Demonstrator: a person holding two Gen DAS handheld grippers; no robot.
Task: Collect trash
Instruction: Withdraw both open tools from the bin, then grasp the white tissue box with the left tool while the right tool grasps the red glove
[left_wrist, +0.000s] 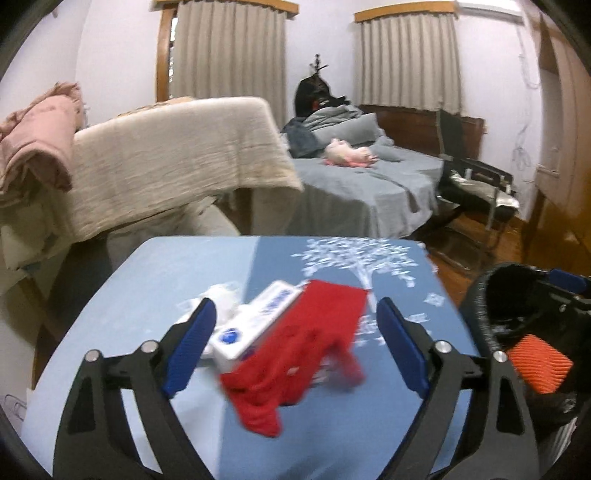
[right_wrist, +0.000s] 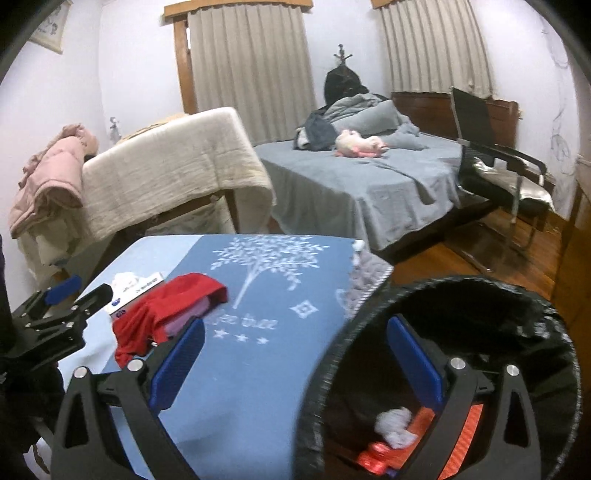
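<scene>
We see the left tongs (left_wrist: 295, 347) gaping wide over the red cloth (left_wrist: 295, 354) on the bench (left_wrist: 147, 288), gripping nothing; right tongs (right_wrist: 295, 363) open astride the bin (right_wrist: 369, 306) rim, crumpled, perhaps paper, trash (right_wrist: 395, 424) inside.

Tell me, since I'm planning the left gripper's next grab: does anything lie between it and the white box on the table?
Yes. A red cloth is draped over the near right part of the white box, between the open left gripper and the box.
</scene>
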